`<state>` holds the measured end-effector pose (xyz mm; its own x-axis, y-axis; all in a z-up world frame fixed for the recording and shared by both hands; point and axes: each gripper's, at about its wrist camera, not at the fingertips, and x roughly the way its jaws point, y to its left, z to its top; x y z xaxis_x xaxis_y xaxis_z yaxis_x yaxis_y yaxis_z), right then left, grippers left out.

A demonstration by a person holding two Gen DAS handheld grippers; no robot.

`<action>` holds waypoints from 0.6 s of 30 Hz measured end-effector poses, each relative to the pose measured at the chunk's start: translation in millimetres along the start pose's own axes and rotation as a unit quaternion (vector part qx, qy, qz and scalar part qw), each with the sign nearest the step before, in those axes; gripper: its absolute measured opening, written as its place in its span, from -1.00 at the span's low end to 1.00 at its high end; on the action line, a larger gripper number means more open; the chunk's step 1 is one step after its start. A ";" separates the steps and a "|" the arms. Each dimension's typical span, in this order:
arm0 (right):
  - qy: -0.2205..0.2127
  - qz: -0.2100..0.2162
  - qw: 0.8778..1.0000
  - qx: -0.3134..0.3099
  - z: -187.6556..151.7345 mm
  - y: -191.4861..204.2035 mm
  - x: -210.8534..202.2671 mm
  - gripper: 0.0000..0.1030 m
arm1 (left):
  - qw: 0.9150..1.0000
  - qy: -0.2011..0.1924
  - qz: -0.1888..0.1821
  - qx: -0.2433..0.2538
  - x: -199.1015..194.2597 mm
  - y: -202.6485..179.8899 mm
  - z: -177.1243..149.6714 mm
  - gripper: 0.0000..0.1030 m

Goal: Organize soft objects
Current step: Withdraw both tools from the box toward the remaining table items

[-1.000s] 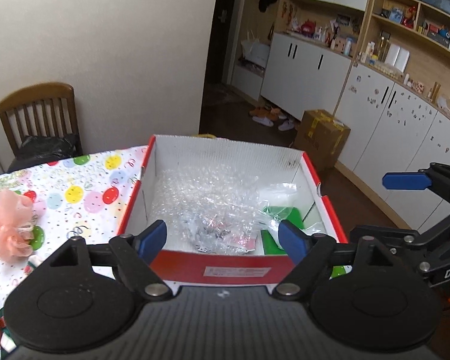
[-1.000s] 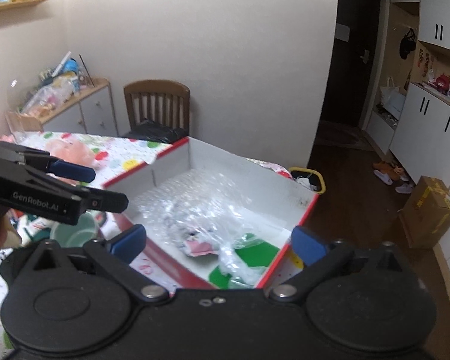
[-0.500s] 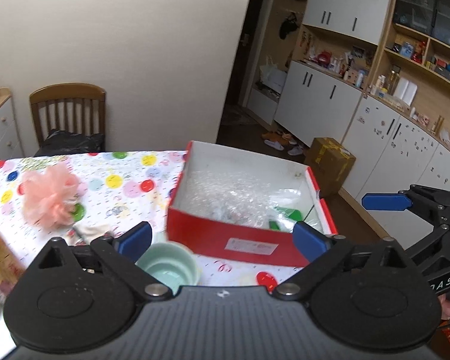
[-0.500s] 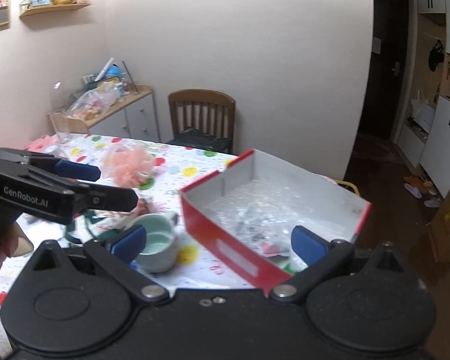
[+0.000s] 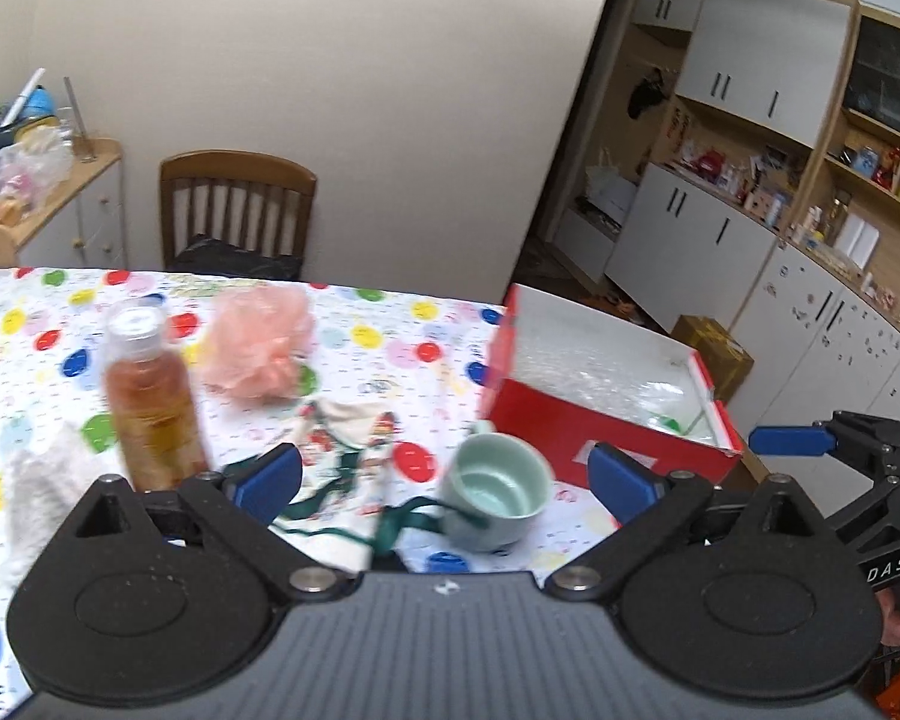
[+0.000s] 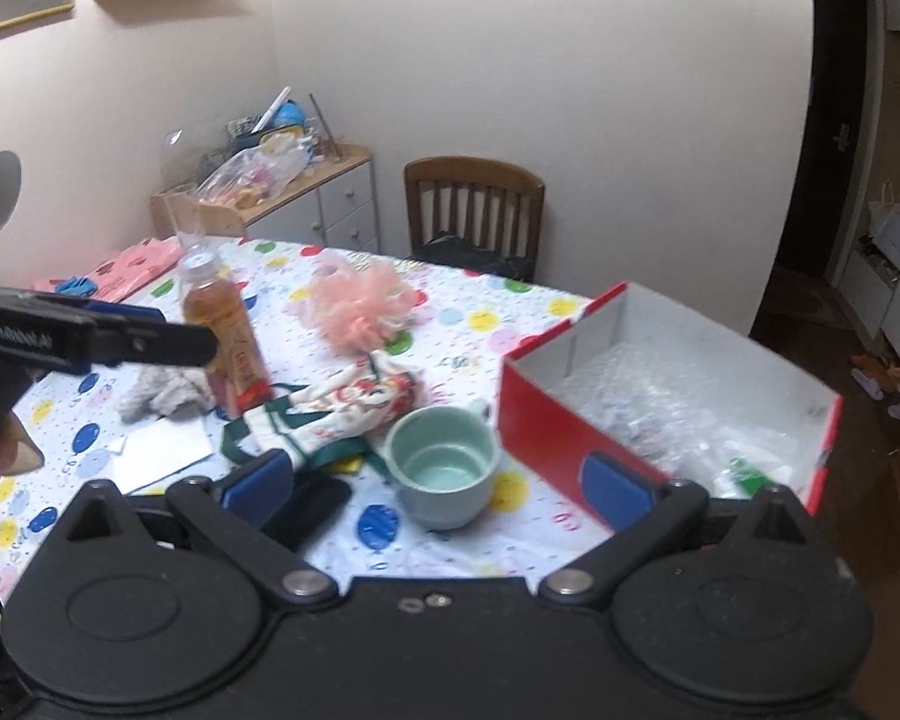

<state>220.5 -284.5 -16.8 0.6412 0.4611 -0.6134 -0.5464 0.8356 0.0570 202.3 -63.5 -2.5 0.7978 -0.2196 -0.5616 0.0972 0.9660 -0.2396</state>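
Here we hold both tongs above the near edge of the worktop (image 5: 390,324), each spread wide with nothing between the blue pads. The left tongs (image 5: 444,477) look over a green cup (image 5: 495,495); the right tongs (image 6: 438,480) look over the same cup (image 6: 441,465) from the other side.

The soft things lie on the dotted cloth. A pink mesh puff (image 5: 261,345) sits toward the far side, well apart from the tongs; it is round, so we see no long axis. A printed cloth bag (image 5: 348,444) lies flat between the puff and the cup, its long axis running from the puff toward us, with dark green ribbons (image 5: 354,522) trailing off its near end toward the cup. In the right view the bag (image 6: 354,402) touches the foot of a bottle (image 6: 228,336) of amber drink, which stands upright. A fluffy white cloth (image 5: 42,492) lies left of the bottle (image 5: 150,396).

A red box (image 5: 570,426) with white inner walls stands right of the cup, open side up, with bubble wrap (image 6: 660,396) inside.
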 end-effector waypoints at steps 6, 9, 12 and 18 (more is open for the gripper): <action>0.017 0.014 1.000 -0.012 -4.9 31.9 14.0 0.99 | 1.000 -0.009 0.023 -0.002 -21.5 46.6 -11.0 0.98; 0.027 0.019 0.999 -0.013 -7.0 47.1 24.0 0.99 | 0.999 -0.008 0.037 -0.004 -29.2 67.5 -15.0 0.98; 0.039 0.023 0.999 -0.008 -9.9 61.4 37.3 0.99 | 0.998 -0.001 0.057 0.002 -32.7 86.7 -18.3 0.98; 0.071 0.024 0.997 -0.003 -18.7 87.2 67.7 0.99 | 0.995 0.000 0.102 0.003 -31.7 126.2 -26.2 0.98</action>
<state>206.2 -186.0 -68.1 0.5316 0.4524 -0.7160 -0.5779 0.8118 0.0839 173.6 61.8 -35.6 0.8016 -0.0193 -0.5976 -0.0628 0.9912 -0.1162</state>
